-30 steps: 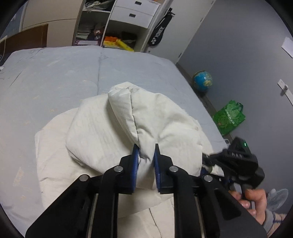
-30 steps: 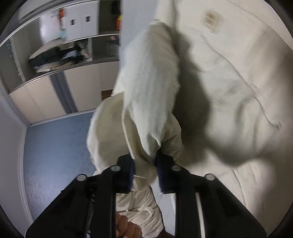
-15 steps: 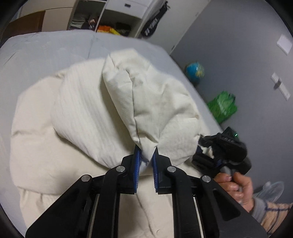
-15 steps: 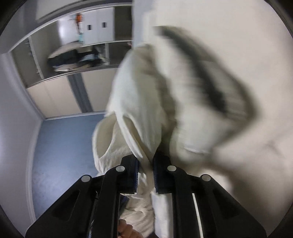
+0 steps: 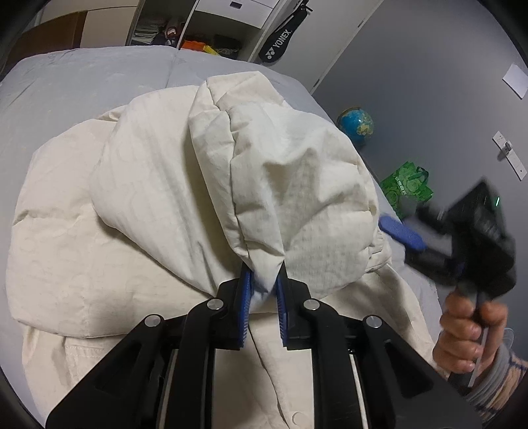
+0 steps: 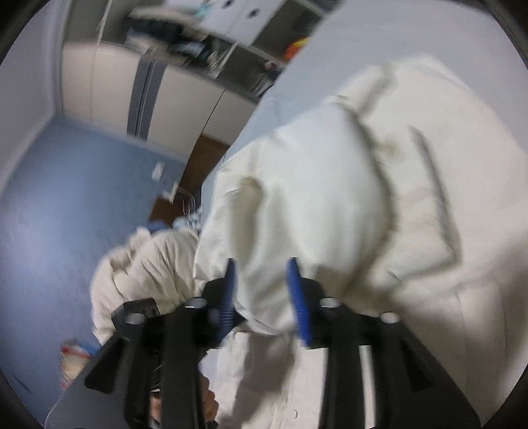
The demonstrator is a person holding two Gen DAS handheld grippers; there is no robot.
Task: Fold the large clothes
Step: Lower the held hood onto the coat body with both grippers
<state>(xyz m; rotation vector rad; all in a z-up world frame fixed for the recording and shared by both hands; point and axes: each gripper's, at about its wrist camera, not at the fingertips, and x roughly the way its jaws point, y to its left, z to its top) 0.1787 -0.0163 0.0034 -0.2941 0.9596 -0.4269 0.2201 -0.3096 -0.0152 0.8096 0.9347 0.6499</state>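
A large cream padded jacket [image 5: 138, 231] lies on the grey bed [image 5: 66, 85], with one part folded up over the rest. My left gripper [image 5: 264, 280] is shut on a bunched edge of that folded part. My right gripper [image 6: 264, 280] is open, its blue pads [image 6: 298, 297] spread either side of a fold of the jacket [image 6: 330, 184] without pinching it. In the left wrist view the right gripper [image 5: 406, 234] is off to the right of the jacket, blurred, held in a hand.
A shelf unit with drawers [image 5: 198, 19] and a racket bag [image 5: 280, 43] stand beyond the bed. A globe [image 5: 355, 121] and a green bag [image 5: 407, 184] sit on the floor at the right by the grey wall.
My right gripper has opened and let go of the jacket, and pulled away to the right. My left gripper still holds its fold, which has come down lower over the jacket.
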